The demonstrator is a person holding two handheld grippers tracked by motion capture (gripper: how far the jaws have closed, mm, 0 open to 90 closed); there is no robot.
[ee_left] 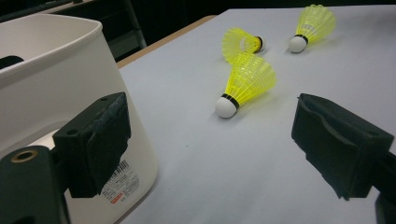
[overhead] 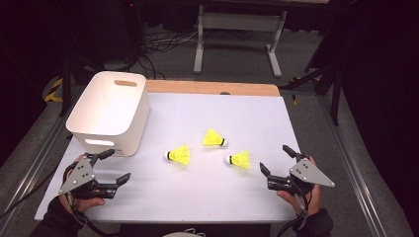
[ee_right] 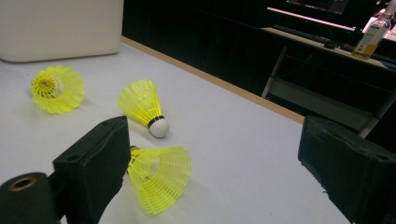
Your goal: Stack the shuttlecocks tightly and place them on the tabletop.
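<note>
Dark floor and cables surround a white table (overhead: 197, 197) with a wooden strip along its far edge. On the table's left part stands a white bin (overhead: 111, 111), upright and open at the top, with a cut-out handle in its far wall. Three yellow shuttlecocks lie on their sides right of the bin, well apart from it: the nearest shuttlecock (overhead: 179, 155) just past the bin's near right corner, the middle shuttlecock (overhead: 215, 138) farther right and farther back, the far shuttlecock (overhead: 239, 160) farthest from the bin. None touches another.

Below the bin's near wall a hand holds the left gripper (overhead: 117, 167), jaws spread wide with nothing between them. Across the table from the bin, just right of the far shuttlecock, the right gripper (overhead: 276, 160) is likewise spread and holds nothing.
</note>
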